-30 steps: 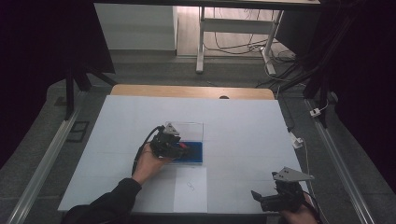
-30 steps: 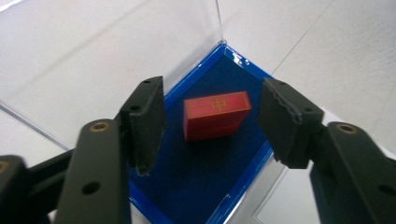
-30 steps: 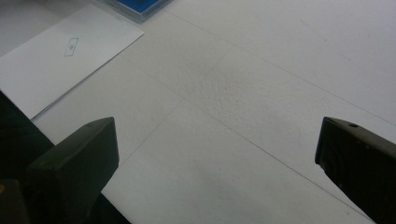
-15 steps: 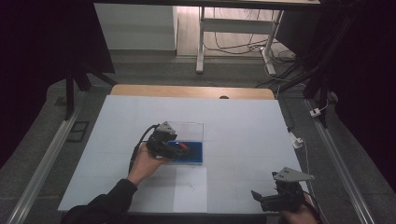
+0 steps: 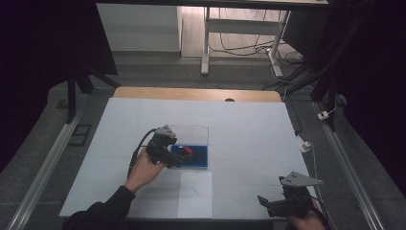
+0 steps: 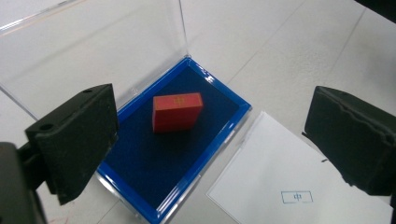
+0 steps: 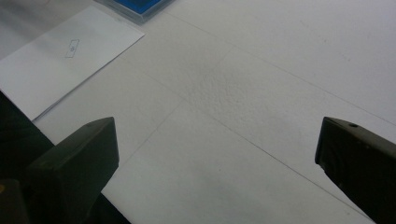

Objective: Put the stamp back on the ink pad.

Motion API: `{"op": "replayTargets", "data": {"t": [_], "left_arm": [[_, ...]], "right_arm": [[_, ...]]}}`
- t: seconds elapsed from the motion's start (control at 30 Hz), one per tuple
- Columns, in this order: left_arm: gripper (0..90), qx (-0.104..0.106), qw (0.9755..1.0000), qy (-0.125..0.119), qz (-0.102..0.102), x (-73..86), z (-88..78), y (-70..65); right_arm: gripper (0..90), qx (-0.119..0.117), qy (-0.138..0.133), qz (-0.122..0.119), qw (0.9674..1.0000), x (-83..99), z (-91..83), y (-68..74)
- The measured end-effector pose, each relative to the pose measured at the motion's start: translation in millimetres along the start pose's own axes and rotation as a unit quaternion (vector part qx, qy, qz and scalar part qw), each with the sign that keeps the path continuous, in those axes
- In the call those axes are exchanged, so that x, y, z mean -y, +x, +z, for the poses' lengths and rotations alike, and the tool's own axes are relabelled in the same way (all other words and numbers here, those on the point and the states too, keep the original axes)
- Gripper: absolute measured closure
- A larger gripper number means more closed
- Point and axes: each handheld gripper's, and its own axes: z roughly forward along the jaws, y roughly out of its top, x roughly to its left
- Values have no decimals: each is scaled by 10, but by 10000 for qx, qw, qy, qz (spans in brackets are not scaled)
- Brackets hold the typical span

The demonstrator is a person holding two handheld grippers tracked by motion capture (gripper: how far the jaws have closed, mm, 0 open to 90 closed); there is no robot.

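Above red stamp (image 6: pixel 177 112), jaws newly apart.

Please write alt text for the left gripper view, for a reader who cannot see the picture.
A red stamp block lies on the dark blue pad of an open ink-pad case with its clear lid raised. The left gripper, jaws open and just widened, hovers above with nothing between them. A white sheet bearing a small blue stamped mark lies beside the case.

Black fingers (image 6: pixel 74 140), dark sleeve (image 5: pixel 103 213)
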Motion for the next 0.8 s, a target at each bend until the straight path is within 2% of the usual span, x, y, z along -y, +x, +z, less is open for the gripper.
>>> {"op": "replayTargets", "data": {"t": [0.27, 0.53, 0.6, 0.8], "left_arm": [[0, 105, 9998, -170, 19, 63, -142, -23], [0, 56, 9999, -90, 34, 147, -285, -80], [0, 60, 9999, -116, 92, 174, -327, -95], [0, 65, 9998, -168, 102, 269, -479, -160]], "right_arm": [[0, -3, 4, -2, 10000, -3, 2, 1], [0, -27, -26, 72, 10000, -1, -2, -16], [0, -29, -24, 87, 10000, -1, -2, -19], [0, -35, -33, 119, 9999, -1, -2, -24]]}}
